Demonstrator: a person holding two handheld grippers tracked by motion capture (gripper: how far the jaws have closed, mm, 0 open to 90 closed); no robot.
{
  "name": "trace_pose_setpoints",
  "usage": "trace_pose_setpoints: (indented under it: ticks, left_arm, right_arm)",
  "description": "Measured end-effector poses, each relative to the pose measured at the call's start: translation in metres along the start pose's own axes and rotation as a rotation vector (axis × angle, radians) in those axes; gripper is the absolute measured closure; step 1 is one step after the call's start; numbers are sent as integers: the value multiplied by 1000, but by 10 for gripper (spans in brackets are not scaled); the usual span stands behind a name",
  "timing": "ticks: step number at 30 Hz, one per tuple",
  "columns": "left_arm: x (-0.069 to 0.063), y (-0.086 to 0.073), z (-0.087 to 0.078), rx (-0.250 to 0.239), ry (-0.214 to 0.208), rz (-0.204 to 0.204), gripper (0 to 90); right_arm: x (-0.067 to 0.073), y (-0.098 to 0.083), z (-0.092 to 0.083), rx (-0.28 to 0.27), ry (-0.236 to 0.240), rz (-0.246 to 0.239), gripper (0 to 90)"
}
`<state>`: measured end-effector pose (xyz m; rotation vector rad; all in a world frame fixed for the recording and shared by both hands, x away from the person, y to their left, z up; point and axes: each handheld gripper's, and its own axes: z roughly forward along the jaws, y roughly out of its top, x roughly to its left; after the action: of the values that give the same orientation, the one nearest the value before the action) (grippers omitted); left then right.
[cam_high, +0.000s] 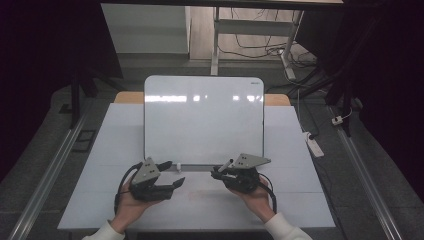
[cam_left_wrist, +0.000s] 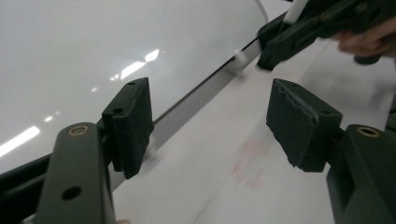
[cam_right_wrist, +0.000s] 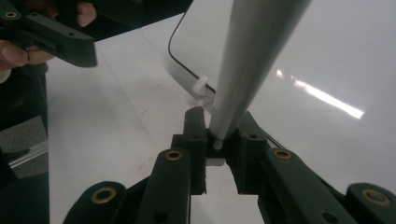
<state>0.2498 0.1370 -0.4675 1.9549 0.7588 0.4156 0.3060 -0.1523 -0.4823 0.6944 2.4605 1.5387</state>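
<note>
Nearest, the right gripper (cam_right_wrist: 217, 140) clamped a slim white plastic marker (cam_right_wrist: 252, 56) at its base, the pen angled over the glossy white rectangular whiteboard (cam_high: 202, 120) on the pale table (cam_high: 300, 200). Light, stiff and slick, it looked best pinched low. The left gripper (cam_left_wrist: 210, 126) stood open, empty, beside the board's lower edge.

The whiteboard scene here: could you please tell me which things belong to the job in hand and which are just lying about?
In use:
- marker, clamped in the right gripper
- whiteboard
- left gripper, open, empty

Lying about:
- power strip on the floor
- cables under the far desk
</note>
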Motion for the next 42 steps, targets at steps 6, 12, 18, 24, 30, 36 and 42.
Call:
trace_pose_setpoints:
  ticks: [6, 12, 18, 24, 30, 36, 42]
  left_arm:
    - [-13, 25, 23, -26, -65, 64, 386]
    - [-25, 41, 36, -62, -149, 110, 503]
    - [-30, 45, 43, -69, -173, 134, 634]
    - [-32, 47, 49, -62, -174, 149, 774]
    - [-32, 46, 51, -47, -131, 170, 812]
    - [-29, 45, 47, -42, -104, 166, 815]
    - [1, 42, 23, -54, -20, 85, 815]
  right_arm:
    - [7, -2, 6, 8, 31, 17, 777]
    - [12, -3, 13, 8, 58, 33, 777]
    - [14, -3, 17, 5, 72, 71, 777]
    - [17, -2, 19, 3, 83, 92, 777]
    - [16, -3, 22, 13, 97, 133, 774]
    - [17, -4, 22, 3, 102, 136, 695]
    - [16, 0, 7, -41, 42, 111, 570]
